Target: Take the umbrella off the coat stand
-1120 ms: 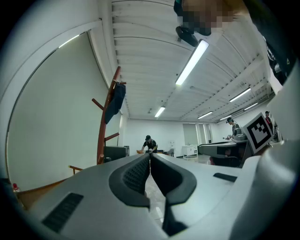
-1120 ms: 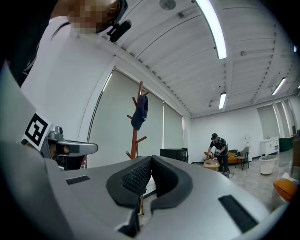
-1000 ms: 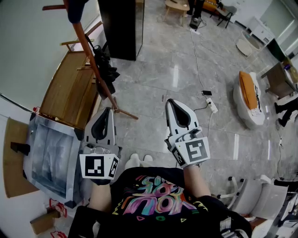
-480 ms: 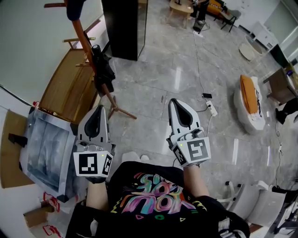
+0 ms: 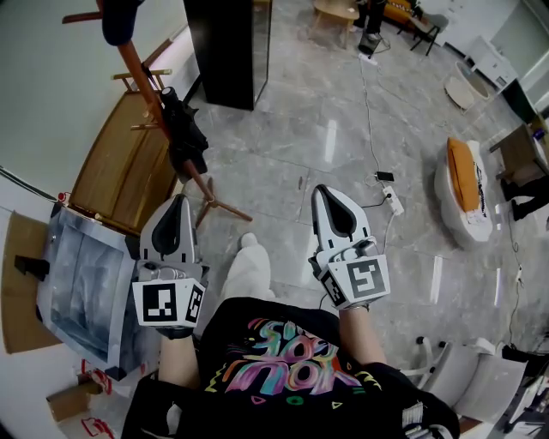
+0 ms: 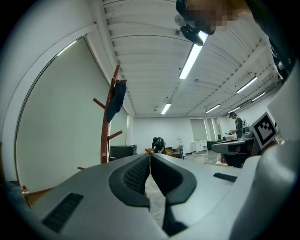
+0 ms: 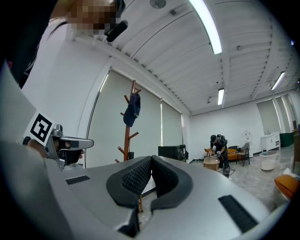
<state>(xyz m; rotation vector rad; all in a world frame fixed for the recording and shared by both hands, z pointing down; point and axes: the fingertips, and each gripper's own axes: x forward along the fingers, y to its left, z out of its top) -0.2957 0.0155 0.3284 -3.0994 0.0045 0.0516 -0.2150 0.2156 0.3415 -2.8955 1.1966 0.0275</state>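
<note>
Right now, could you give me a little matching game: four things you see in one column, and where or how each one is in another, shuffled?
1. umbrella
2. dark cap
3. power strip
4. left claw

A. lying on the floor
B. shut, with nothing in it
C. topmost on the coat stand
D. hanging partway down the stand

Pairs: 1-D, 2-C, 3-A, 4-B.
</note>
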